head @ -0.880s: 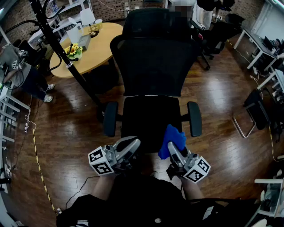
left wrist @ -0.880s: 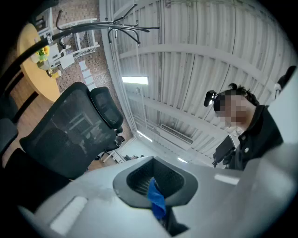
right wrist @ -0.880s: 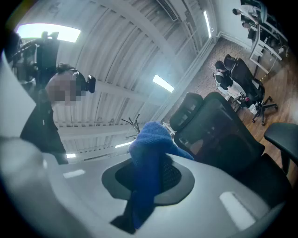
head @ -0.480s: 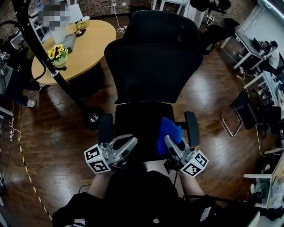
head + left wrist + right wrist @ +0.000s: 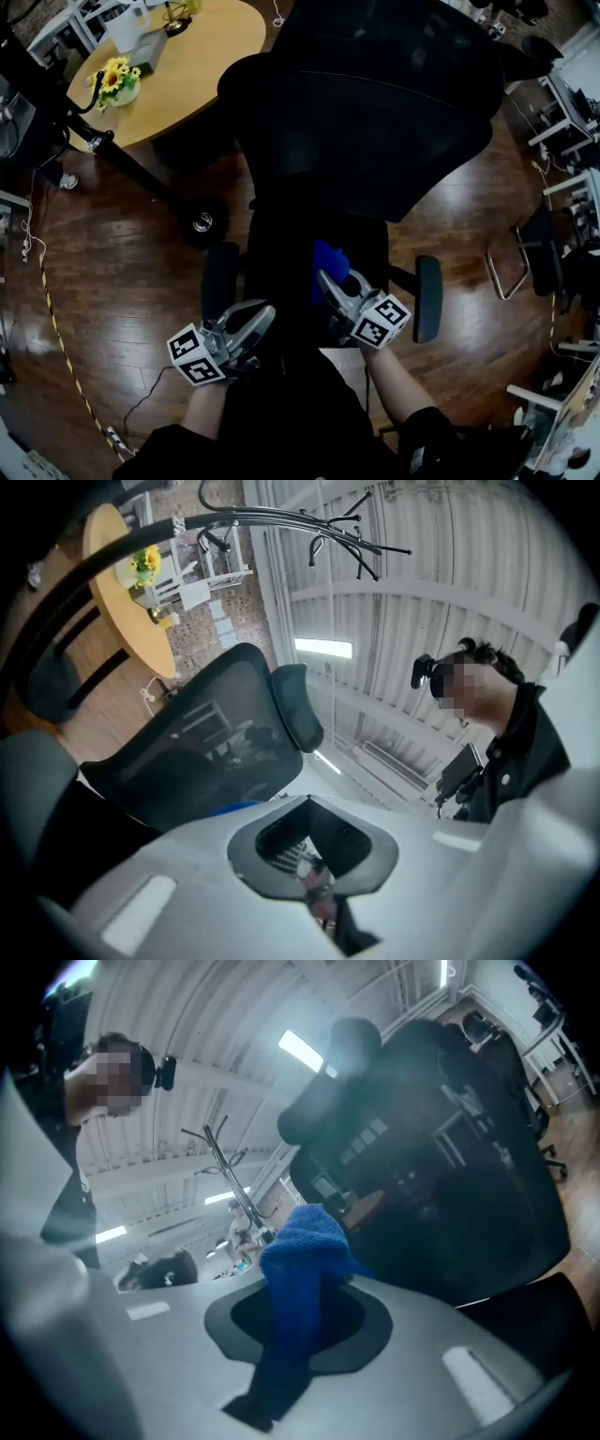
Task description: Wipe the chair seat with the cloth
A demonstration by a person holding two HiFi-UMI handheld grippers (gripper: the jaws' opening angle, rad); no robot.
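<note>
Cloth (image 5: 328,260): blue, bunched, pinched in my right tool (image 5: 330,279). In the right gripper view the cloth (image 5: 294,1274) fills the gap between the jaws, which are closed on it. One end spills out past the tips in a soft lump and the rest trails back down the slot.

Position: in the head view the cloth sits over the black seat (image 5: 279,246), right of its middle and roughly level with the armrests. I can't tell whether it is pressed onto the seat or just above it (dark fabric, steep angle).

Left tool (image 5: 255,317): low at the seat's front edge, left of the right tool and apart from it. Its jaws are drawn narrow with nothing gripped, and its marker cube points back toward me.

Chair: the broad black back (image 5: 366,122) fills the upper middle of the head view. One armrest (image 5: 220,279) is on the left of the seat and one (image 5: 428,298) on the right. My right tool is nearer the right one but clear of it.

Surroundings: dark wooden floor (image 5: 122,272) all round. A round pale desk (image 5: 183,56) stands beyond the chair to the left, with yellow flowers (image 5: 114,77) near its edge. The black pole of a coat stand (image 5: 122,155) slants across in front of the desk, down to its base beside the chair. The left gripper view shows the same pole arching overhead, with the chair back beneath it.
</note>
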